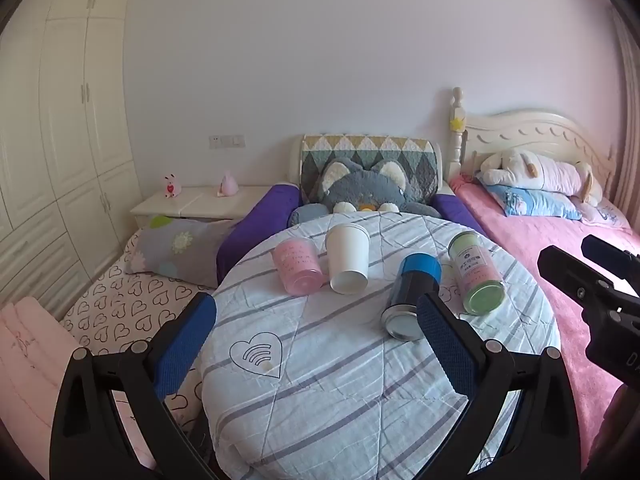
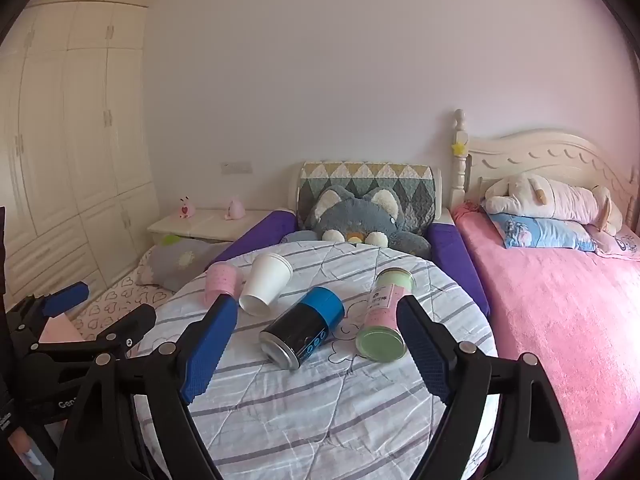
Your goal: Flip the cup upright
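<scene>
Both pairs of blue-padded fingers (image 1: 184, 344) gape wide, holding nothing: left gripper (image 1: 316, 316) and right gripper (image 2: 316, 318) hover over the striped quilt (image 1: 320, 380). Four containers lie toppled there: white paper cup (image 1: 347, 258) beside the pink cup (image 1: 298, 266), then the blue-black can (image 2: 304, 326) and green jar (image 2: 384, 316).

Left gripper (image 1: 316, 312) and right gripper (image 2: 316, 316): black frames, silver pivot screws, textured blue finger pads (image 1: 182, 348); partial white lettering.
</scene>
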`<state>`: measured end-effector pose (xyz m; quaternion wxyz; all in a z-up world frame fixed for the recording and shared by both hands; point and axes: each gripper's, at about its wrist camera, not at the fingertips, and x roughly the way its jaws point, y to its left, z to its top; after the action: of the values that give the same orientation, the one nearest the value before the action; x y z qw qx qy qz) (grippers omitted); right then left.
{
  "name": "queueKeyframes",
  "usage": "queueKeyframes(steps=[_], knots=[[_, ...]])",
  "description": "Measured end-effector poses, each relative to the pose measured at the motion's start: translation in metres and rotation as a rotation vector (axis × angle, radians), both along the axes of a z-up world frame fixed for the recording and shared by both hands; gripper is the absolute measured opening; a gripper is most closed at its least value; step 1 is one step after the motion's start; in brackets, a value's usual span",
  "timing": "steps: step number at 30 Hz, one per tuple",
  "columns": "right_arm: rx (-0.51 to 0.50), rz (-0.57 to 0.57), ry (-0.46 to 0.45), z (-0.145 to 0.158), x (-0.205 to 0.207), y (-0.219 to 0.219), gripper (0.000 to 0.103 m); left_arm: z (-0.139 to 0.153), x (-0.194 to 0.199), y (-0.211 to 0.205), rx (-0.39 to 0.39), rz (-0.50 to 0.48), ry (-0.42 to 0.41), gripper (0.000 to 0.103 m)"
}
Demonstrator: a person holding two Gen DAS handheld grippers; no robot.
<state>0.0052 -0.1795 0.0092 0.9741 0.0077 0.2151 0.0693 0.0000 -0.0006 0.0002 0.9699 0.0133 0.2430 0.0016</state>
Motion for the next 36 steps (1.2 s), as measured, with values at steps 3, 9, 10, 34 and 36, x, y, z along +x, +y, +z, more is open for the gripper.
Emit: queueKeyframes(steps=[3, 9, 10, 34, 36], knots=[[-0.001, -0.006, -0.007, 0.001, -0.001, -0.001, 0.083, 0.0, 0.0, 0.0, 0.003, 0.005, -0.004, 0.102], [0.005, 0.012, 0.008, 0.0, -0.003, 0.0, 0.083, -0.001, -0.003, -0.002, 0.007, 0.01, -0.006, 0.102], [0.006, 0.014, 0.012, -0.002, -0.001, 0.0, 0.083, -0.001, -0.002, -0.001, 0.004, 0.014, -0.005, 0.102], [0.02, 0.02, 0.035, -0.009, -0.001, 0.002, 0.083, -0.01, 0.011, 0.002, -0.007, 0.019, 0.041, 0.102], [0.02, 0.019, 0.04, -0.01, 0.0, 0.002, 0.083, -0.012, 0.012, 0.001, -0.005, 0.016, 0.045, 0.102]])
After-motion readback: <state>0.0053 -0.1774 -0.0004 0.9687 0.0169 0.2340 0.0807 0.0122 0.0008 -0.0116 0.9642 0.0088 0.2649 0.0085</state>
